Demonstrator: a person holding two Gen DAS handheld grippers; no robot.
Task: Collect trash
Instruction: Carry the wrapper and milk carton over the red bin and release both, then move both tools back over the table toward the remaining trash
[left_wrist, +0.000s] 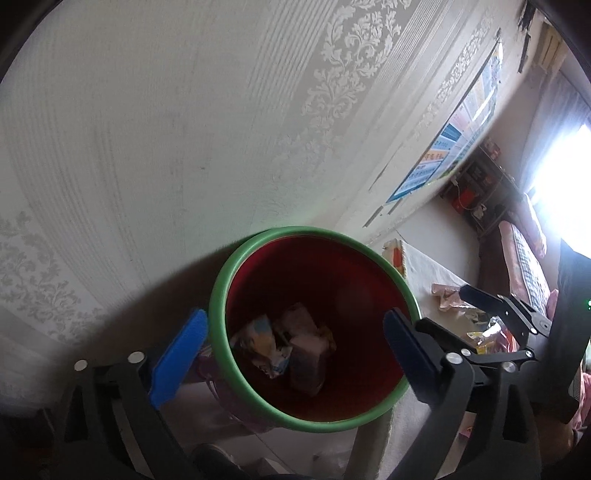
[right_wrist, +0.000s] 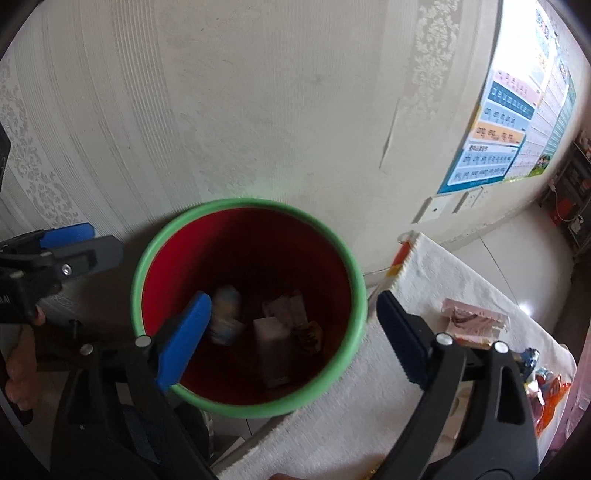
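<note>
A round bin (left_wrist: 221, 291) (right_wrist: 356, 280) with a green rim and red inside stands by the wall next to the table. Several crumpled wrappers (left_wrist: 291, 343) (right_wrist: 273, 332) lie at its bottom. My left gripper (left_wrist: 291, 350) is open and empty above the bin's mouth. My right gripper (right_wrist: 291, 336) is open and empty, also over the bin. The right gripper (left_wrist: 491, 306) shows in the left wrist view over the table. The left gripper (right_wrist: 70, 247) shows at the left edge of the right wrist view. More wrappers (right_wrist: 472, 321) (left_wrist: 454, 295) lie on the table.
A table with a white cloth (right_wrist: 436, 273) (left_wrist: 428, 266) stands right of the bin. Colourful snack packets (right_wrist: 546, 391) lie near its right end. A patterned wall (right_wrist: 258, 110) with a poster (right_wrist: 495, 147) is close behind. A dark shelf (left_wrist: 476, 181) stands far right.
</note>
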